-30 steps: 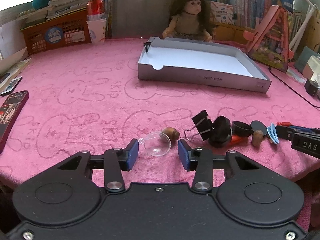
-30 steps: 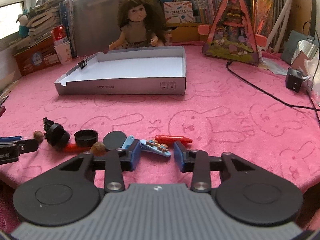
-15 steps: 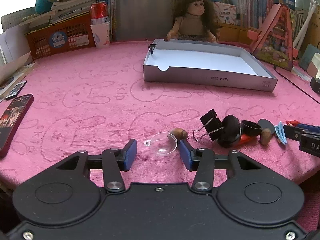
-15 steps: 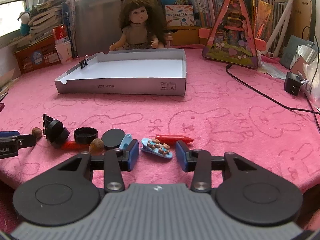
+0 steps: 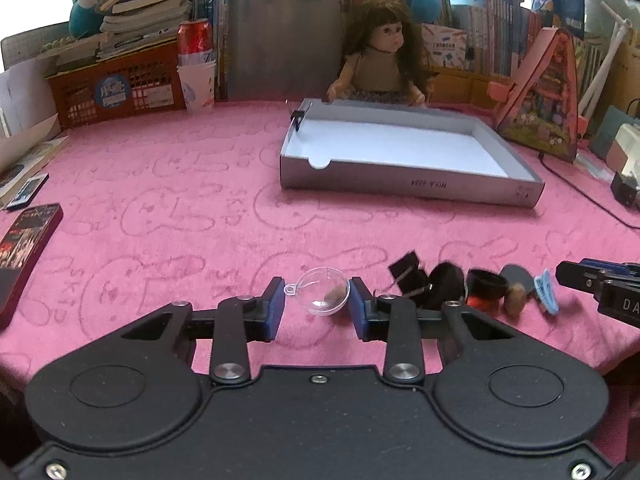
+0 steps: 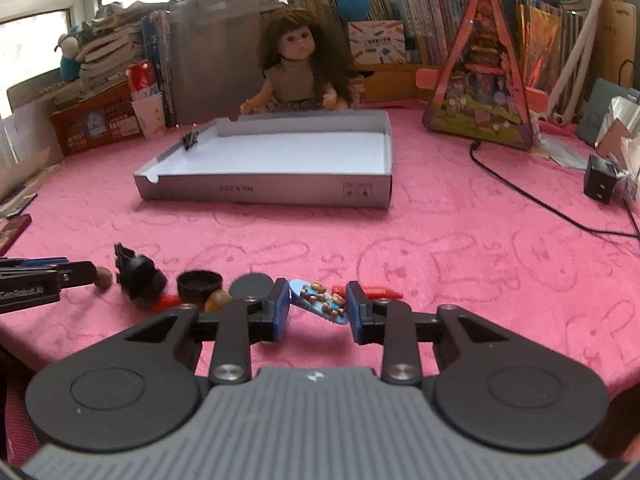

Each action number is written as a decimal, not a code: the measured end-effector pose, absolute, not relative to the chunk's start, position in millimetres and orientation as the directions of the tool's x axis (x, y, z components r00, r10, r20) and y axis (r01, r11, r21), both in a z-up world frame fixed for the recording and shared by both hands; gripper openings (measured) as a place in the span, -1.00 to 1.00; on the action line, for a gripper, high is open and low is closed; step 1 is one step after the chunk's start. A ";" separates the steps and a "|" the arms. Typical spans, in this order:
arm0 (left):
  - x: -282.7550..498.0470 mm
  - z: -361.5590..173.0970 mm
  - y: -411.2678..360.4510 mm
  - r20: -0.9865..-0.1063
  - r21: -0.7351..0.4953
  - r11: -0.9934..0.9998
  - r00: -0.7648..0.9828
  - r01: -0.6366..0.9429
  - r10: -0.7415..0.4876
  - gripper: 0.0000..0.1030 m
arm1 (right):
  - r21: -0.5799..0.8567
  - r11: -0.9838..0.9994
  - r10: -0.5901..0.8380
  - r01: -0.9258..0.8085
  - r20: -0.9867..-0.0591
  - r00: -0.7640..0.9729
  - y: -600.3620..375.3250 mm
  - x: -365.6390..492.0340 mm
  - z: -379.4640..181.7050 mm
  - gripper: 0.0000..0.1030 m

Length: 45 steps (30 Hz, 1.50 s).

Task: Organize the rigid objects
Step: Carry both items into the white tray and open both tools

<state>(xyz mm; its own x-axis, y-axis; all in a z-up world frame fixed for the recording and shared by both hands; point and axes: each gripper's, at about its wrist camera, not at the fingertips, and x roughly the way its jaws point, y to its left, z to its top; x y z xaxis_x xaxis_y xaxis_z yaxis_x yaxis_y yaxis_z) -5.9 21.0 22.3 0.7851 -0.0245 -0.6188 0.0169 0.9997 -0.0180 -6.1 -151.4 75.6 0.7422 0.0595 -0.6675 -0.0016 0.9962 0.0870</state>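
Both grippers closing on small items, just in front of the grey tray.

Left wrist: left gripper narrowing since a moment ago, clear plastic half-sphere between pads, lifted off the pink cloth; grey tray empty, print illegible.
Right wrist: right gripper closing onto blue bear hair clip; "SKIP" on cloth.

The left gripper is being closed around the clear half-sphere, which was loosely framed a second ago. The right gripper is being closed on the blue bear hair clip, now tilted between the fingers.
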 end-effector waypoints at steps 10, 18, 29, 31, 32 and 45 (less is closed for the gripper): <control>37.9 47.6 19.8 -0.590 -0.029 0.998 0.805 0.053 -0.060 -0.37 | 0.127 0.992 0.079 0.008 -0.664 0.743 -165.4 31.3 86.4 -0.32; 106.2 66.1 -0.2 -0.581 -0.031 0.996 0.809 0.083 -0.086 -0.37 | 0.126 0.992 0.082 0.002 -0.652 0.753 -173.0 84.9 93.2 -0.32; 193.2 52.2 -13.3 -0.620 0.013 0.997 0.783 0.078 -0.053 -0.37 | 0.105 0.994 0.053 0.030 -0.708 0.704 -177.4 159.9 74.9 -0.31; 203.4 43.9 -12.8 -0.634 0.021 0.997 0.771 0.081 -0.049 -0.37 | 0.098 0.995 0.045 0.036 -0.715 0.697 -178.0 169.2 70.6 -0.31; 207.0 39.6 -12.3 -0.642 0.023 0.996 0.765 0.082 -0.048 -0.37 | 0.095 0.995 0.041 0.039 -0.718 0.695 -178.2 172.5 68.7 -0.31; 225.9 7.8 -14.3 -0.697 0.053 0.992 0.715 0.115 -0.045 -0.37 | 0.056 0.998 0.036 0.011 -0.763 0.646 -169.7 197.9 46.5 -0.31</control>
<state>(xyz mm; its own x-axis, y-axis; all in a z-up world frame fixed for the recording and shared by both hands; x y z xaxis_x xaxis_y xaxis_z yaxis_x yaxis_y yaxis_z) 225.9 -14.3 7.8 0.7154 -0.0454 -0.6973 0.1151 0.9919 0.0534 197.9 -169.7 46.5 0.6457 0.0362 -0.7627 0.0107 0.9984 0.0564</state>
